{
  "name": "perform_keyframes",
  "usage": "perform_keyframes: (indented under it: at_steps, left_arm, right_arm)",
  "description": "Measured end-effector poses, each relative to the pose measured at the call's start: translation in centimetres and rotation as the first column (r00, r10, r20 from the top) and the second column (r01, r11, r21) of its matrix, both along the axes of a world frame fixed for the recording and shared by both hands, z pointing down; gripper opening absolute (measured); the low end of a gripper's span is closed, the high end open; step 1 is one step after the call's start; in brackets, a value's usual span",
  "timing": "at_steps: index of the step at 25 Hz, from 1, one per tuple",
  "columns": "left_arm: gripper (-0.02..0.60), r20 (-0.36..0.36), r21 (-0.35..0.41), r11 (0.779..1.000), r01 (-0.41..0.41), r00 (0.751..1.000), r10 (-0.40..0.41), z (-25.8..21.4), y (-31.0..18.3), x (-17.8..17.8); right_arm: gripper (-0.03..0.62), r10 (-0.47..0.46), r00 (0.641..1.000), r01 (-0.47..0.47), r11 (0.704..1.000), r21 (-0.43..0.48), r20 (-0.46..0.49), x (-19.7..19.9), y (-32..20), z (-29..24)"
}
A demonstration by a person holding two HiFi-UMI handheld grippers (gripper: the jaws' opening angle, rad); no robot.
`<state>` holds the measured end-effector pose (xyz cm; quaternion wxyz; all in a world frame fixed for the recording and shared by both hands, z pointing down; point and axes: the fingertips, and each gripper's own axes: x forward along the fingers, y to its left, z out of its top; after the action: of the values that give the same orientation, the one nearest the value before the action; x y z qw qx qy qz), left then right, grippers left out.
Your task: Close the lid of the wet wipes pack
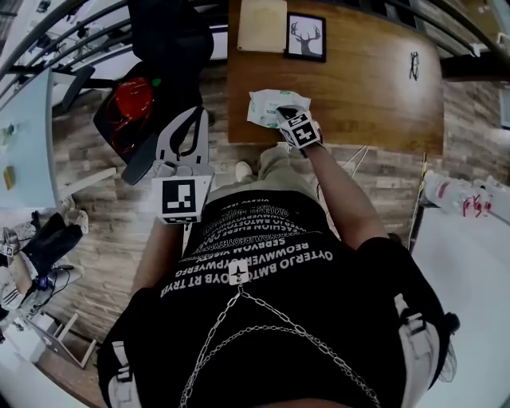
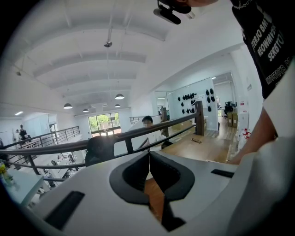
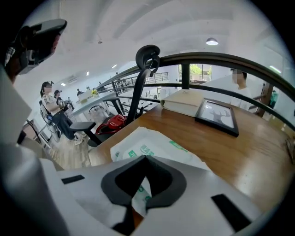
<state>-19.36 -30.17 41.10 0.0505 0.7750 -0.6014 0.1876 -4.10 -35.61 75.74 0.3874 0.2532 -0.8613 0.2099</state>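
The wet wipes pack (image 1: 267, 106) is a white soft pack with green print, lying flat near the front left corner of the wooden table (image 1: 366, 88). My right gripper (image 1: 285, 114) is shut, with its tips down on the pack's near right part. In the right gripper view the pack (image 3: 156, 145) spreads out just ahead of the closed jaws (image 3: 145, 158), and nothing shows pinched between them. The lid itself is hidden under the gripper. My left gripper (image 1: 199, 115) hangs off the table to the left, shut and empty (image 2: 149, 153).
A framed deer picture (image 1: 305, 37) and a pale book (image 1: 261, 24) lie at the table's far side, with glasses (image 1: 413, 65) to the right. A black office chair holding a red bag (image 1: 131, 107) stands left of the table. A dark railing (image 3: 216, 60) runs behind.
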Motion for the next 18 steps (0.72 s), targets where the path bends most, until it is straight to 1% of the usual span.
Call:
perform_keyframes:
  at_steps: [3, 5, 6, 8, 11, 15, 18]
  left_arm:
    - [0.028, -0.001, 0.015, 1.0, -0.007, 1.0, 0.007, -0.5, 0.1, 0.0]
    - [0.028, -0.001, 0.024, 1.0, -0.014, 1.0, 0.014, -0.9, 0.2, 0.0]
    - [0.028, -0.002, 0.028, 0.999, -0.018, 1.0, 0.018, -1.1, 0.3, 0.0]
    - [0.028, -0.009, 0.037, 0.999, -0.027, 1.0, 0.027, -1.5, 0.5, -0.1]
    - [0.028, -0.035, 0.052, 0.998, -0.034, 0.999, 0.036, -2.2, 0.6, -0.4]
    - [0.028, -0.058, 0.079, 0.995, -0.055, 0.997, 0.06, -3.3, 0.7, -0.4]
    - [0.028, -0.07, 0.093, 0.993, -0.075, 0.994, 0.082, -3.9, 1.1, -0.2]
  right_arm:
    - [0.015, -0.028, 0.999, 0.029, 0.999, 0.029, -0.031, -0.1, -0.1, 0.3]
    - [0.015, -0.014, 1.0, 0.014, 1.0, 0.021, -0.027, -0.1, -0.1, -0.2]
    - [0.015, 0.004, 1.0, -0.004, 1.0, 0.017, -0.01, 0.0, 0.0, -0.8]
    - [0.015, 0.045, 0.997, -0.046, 0.999, 0.018, 0.055, 0.1, 0.4, -2.4]
    - [0.015, 0.088, 0.986, -0.092, 0.995, 0.027, 0.141, 0.2, 1.5, -5.5]
    - [0.015, 0.148, 0.97, -0.166, 0.983, 0.083, 0.193, 1.3, 2.3, -9.9]
    - [0.014, 0.172, 0.958, -0.205, 0.97, 0.129, 0.228, 2.0, 2.9, -13.4]
